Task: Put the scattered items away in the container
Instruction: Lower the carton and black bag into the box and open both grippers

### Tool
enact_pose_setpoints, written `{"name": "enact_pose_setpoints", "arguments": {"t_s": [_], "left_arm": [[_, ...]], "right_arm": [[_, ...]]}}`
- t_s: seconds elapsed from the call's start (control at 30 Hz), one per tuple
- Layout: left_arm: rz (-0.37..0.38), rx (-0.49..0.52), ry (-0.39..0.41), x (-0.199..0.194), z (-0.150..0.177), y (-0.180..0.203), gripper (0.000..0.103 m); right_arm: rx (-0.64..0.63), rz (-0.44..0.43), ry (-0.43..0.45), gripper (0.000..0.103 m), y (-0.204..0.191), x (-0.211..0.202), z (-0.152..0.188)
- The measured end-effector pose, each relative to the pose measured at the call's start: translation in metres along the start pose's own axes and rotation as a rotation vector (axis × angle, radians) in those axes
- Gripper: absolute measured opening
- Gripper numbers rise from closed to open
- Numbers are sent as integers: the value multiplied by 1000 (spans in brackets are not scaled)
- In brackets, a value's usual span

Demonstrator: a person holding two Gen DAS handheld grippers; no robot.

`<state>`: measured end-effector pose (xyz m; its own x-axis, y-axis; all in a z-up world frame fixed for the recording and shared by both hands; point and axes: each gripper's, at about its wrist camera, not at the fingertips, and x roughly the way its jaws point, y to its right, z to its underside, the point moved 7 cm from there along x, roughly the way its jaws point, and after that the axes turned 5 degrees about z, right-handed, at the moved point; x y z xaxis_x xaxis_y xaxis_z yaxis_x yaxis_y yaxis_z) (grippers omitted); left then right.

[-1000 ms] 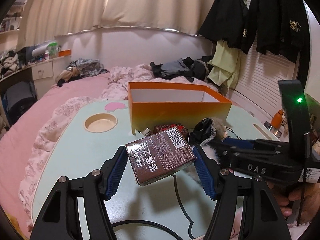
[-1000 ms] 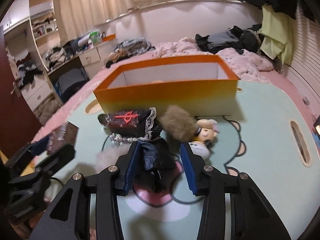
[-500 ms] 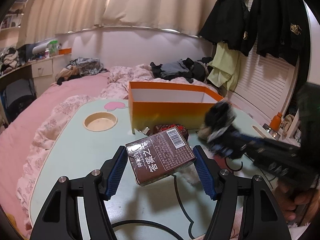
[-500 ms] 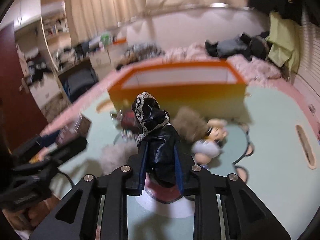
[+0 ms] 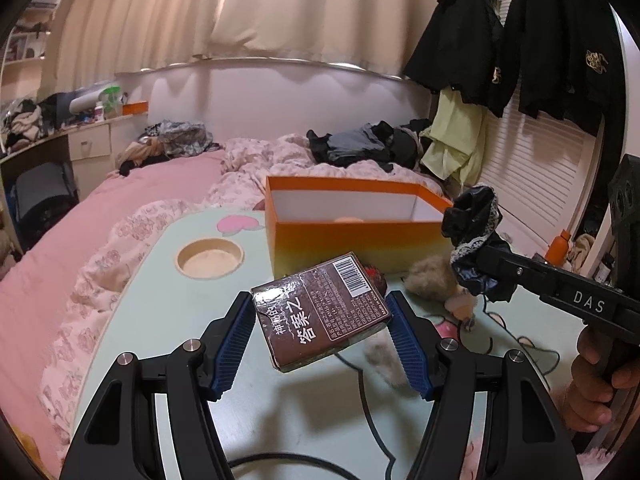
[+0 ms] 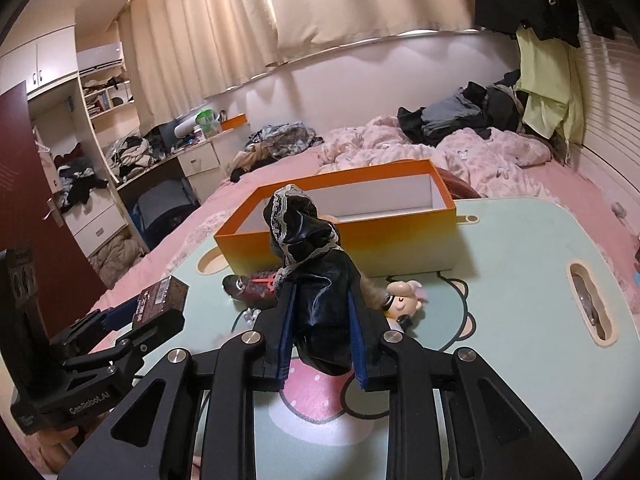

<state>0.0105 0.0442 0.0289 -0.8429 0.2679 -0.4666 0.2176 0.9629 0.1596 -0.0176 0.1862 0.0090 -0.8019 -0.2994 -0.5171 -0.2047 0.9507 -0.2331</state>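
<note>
My left gripper (image 5: 319, 302) is shut on a brown printed box (image 5: 324, 316) and holds it tilted above the mint-green table (image 5: 160, 320). My right gripper (image 6: 322, 294) is shut on a black lace-trimmed cloth (image 6: 308, 248), which is raised off the table. In the left wrist view that cloth (image 5: 474, 224) hangs level with the right end of the orange container (image 5: 352, 236). The orange container (image 6: 400, 248) stands open at the table's far side, straight ahead of both grippers. The left gripper (image 6: 148, 312) with its box shows at the lower left of the right wrist view.
On the table before the container lie a brown furry ball (image 5: 430, 282), a small doll (image 6: 402, 306), a red-and-black pouch (image 6: 256, 290) and white fluff (image 5: 380, 356). The table has a round cup hole (image 5: 210, 258) and a slot (image 6: 590, 304). A pink bed surrounds it.
The right gripper has closed on the black cloth and lifted it from the table up toward the container. The left gripper and its brown box have stayed put.
</note>
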Motion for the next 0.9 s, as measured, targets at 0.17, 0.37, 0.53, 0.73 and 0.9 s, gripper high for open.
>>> {"name": "enact_pose_setpoints", "arguments": {"t_s": [0.17,0.37,0.53,0.73,0.9], "left_arm": [[-4,51,4,9,-38,0,66],[28,35,1,41,-94,-7,66],[44,1,-72,88,-112,-14,66],[8,-41,-103,118,-110,-18,69],[11,-38,-97,118,-106,-11,86]], "right_arm": [[11,49,15,25,10,4,-25],[12,107,58,25,16,17,-71],[39,61,-26,26,26,55,-97],[80,67,-90,34,38,86,-102],[89,105,-125,58,40,90,-93]]}}
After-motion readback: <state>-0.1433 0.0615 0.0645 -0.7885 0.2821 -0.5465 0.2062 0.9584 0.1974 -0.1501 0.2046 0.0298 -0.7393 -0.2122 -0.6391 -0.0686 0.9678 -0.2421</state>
